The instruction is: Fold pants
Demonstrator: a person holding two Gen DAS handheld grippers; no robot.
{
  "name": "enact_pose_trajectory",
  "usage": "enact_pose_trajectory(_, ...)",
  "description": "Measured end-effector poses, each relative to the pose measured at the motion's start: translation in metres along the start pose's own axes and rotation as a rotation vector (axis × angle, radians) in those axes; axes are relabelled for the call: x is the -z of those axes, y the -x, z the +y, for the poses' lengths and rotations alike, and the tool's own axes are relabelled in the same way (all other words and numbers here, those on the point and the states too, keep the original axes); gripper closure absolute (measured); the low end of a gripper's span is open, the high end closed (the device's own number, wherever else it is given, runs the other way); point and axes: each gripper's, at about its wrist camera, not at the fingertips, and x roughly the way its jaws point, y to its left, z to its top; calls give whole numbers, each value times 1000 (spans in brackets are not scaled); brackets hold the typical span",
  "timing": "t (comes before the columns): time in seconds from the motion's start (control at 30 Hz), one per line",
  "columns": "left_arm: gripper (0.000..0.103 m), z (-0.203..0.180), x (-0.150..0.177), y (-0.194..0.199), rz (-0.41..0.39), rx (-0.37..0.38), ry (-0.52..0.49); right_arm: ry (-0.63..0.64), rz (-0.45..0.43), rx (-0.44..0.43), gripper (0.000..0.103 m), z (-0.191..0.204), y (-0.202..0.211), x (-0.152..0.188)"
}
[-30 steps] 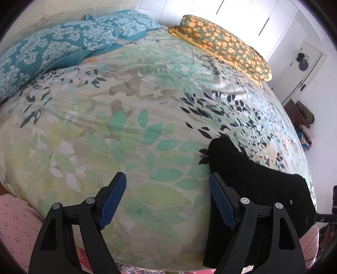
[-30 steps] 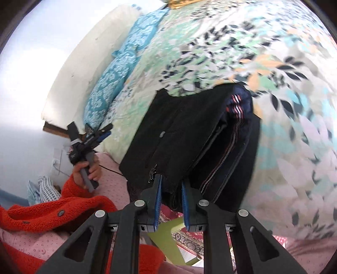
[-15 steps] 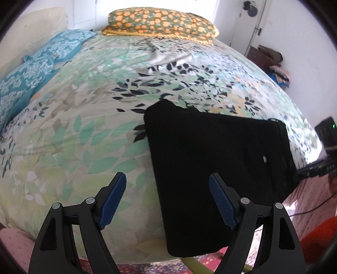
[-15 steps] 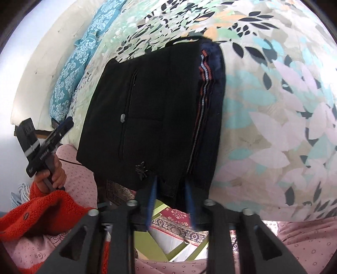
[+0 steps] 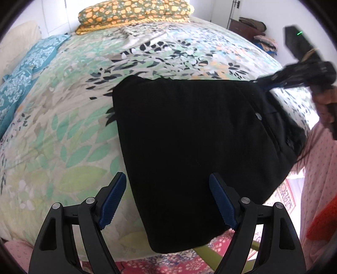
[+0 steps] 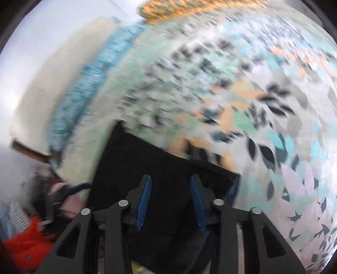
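The black pants (image 5: 189, 147) lie folded into a thick rectangle at the near edge of the bed, one end hanging over the edge. My left gripper (image 5: 168, 196) is open and empty, just above the pants' near edge. My right gripper (image 6: 170, 200) is open over the pants (image 6: 147, 164); that view is blurred by motion. In the left wrist view the right gripper (image 5: 280, 81) sits at the pants' far right corner, held by a hand.
The bed has a leaf-print cover (image 5: 73, 126). Teal pillows (image 5: 23, 73) lie at the left, an orange-flowered pillow (image 5: 134, 10) at the back. A patterned rug (image 5: 168, 263) and a green chair part show below the bed edge.
My right gripper has let go of the pants and opened, and is moving fast. My left gripper has swung right, so the pants now lie in front of it.
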Motion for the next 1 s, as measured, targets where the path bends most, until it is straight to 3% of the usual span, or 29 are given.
enact_pose_trajectory(0.1,20,0,2,3,1,-3,2,-40,-61,-54,80,0,13,4)
enact_pose_trajectory(0.23,20,1,-2,11,-18,2,27,91,-79,1,80,24,53,26)
enact_pose_trajectory(0.37,20,3,-10,16,-35,14,70,257,-31,10,80,50,82,72)
enact_pose_trajectory(0.43,18,-2,-11,11,-16,-9,58,298,22,24,80,55,75,96)
enact_pose_trajectory(0.57,17,-13,-3,-9,63,-69,-2,291,166,139,79,43,38,130)
enact_pose_trajectory(0.83,10,-7,0,-8,65,-72,22,258,131,136,79,38,43,131)
enact_pose_trajectory(0.93,10,-9,0,-6,56,-84,10,235,105,101,68,39,49,134)
enact_pose_trajectory(1.0,10,-11,0,-5,52,-94,-2,229,91,73,52,41,48,134)
